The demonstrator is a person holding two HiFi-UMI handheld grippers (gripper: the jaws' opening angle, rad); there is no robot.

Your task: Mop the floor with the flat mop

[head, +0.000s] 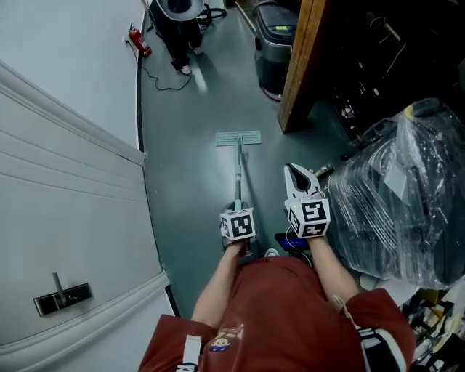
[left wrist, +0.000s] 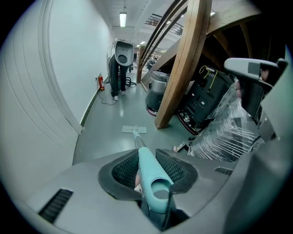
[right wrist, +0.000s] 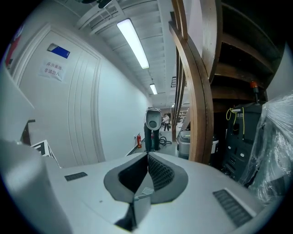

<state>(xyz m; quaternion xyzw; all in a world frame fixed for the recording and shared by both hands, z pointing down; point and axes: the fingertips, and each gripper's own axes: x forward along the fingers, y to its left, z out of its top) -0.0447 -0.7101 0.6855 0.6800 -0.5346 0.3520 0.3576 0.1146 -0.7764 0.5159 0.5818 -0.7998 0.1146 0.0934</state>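
The flat mop's pale head (head: 238,138) lies flat on the grey-green floor ahead of me, and its thin pole (head: 238,178) runs back toward my body. My left gripper (head: 238,209) is shut on the teal grip of the mop handle (left wrist: 147,170), whose end sticks out behind the pads; the mop head (left wrist: 134,129) shows far down the pole. Just right of the handle, my right gripper (head: 295,171) points forward and holds nothing. In the right gripper view, the right gripper (right wrist: 147,156) has its jaws touching at the tips.
A slanted wooden beam (head: 301,65) and a grey bin-like machine (head: 272,43) stand ahead on the right. Plastic-wrapped goods (head: 407,189) crowd the right side. A white panelled door (head: 65,189) lines the left. A fire extinguisher (head: 139,42) and a black-and-white machine (head: 178,22) stand farther down the corridor.
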